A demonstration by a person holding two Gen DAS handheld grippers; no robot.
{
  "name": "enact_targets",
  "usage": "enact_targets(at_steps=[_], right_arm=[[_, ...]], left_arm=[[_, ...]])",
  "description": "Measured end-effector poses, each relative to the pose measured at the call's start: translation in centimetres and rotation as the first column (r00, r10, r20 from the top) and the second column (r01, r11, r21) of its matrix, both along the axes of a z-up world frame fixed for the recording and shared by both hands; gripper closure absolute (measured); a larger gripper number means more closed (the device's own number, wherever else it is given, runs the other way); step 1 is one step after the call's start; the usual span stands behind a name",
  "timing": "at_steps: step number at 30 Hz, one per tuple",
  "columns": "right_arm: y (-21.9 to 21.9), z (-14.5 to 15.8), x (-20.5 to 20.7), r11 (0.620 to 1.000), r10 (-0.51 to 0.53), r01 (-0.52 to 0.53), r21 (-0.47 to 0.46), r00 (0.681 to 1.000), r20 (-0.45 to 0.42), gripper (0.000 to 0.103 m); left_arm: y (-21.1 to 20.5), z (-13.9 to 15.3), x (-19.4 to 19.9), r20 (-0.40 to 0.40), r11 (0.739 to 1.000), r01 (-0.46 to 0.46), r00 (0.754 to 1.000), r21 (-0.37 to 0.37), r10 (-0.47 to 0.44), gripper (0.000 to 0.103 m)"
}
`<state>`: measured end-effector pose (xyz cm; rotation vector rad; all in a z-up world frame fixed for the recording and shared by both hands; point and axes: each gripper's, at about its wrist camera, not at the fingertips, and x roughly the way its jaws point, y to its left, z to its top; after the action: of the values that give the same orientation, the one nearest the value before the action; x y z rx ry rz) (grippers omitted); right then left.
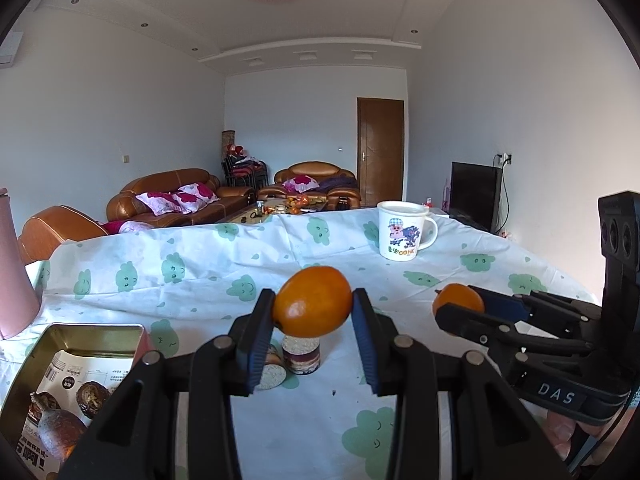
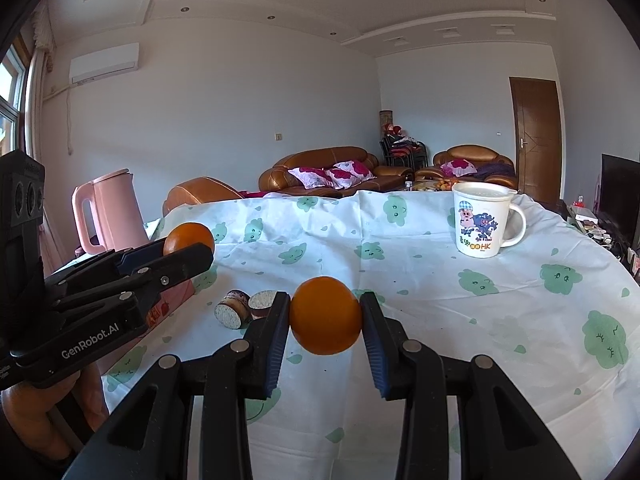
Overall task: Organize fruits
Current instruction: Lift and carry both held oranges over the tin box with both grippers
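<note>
Ahead, open tablecloth (image 2: pixel 420 280) beyond mug (image 2: pixel 482 220).

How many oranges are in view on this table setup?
2. One orange is clamped in the left gripper, the other orange in the right gripper. The tin may hide more.

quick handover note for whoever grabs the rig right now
Left gripper: shut on an orange, held above the table.
Right gripper: shut on a second orange, also held up.
Open tin sits at the table's near left, with only packaged snacks visible inside; two small jars are beside it, the mug is far right.
Done: both oranges picked up.
Left: set both down; the tin is probably their place.
</note>
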<state>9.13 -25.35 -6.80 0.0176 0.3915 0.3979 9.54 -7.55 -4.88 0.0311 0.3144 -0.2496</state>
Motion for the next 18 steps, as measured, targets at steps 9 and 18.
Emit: enact_targets(at_steps=[9, 18], right_arm=[[0.1, 0.3, -0.9, 1.000, -0.010, 0.011, -0.015, 0.998, 0.057, 0.065], [0.8, 0.5, -1.6, 0.998, -0.020, 0.025, -0.054, 0.995, 0.099, 0.065]], left_arm=[[0.1, 0.1, -0.4, 0.024, 1.000, -0.014, 1.000, 0.002, 0.014, 0.063], [0.5, 0.2, -0.7, 0.029, 1.000, -0.026, 0.999, -0.003, 0.026, 0.063]])
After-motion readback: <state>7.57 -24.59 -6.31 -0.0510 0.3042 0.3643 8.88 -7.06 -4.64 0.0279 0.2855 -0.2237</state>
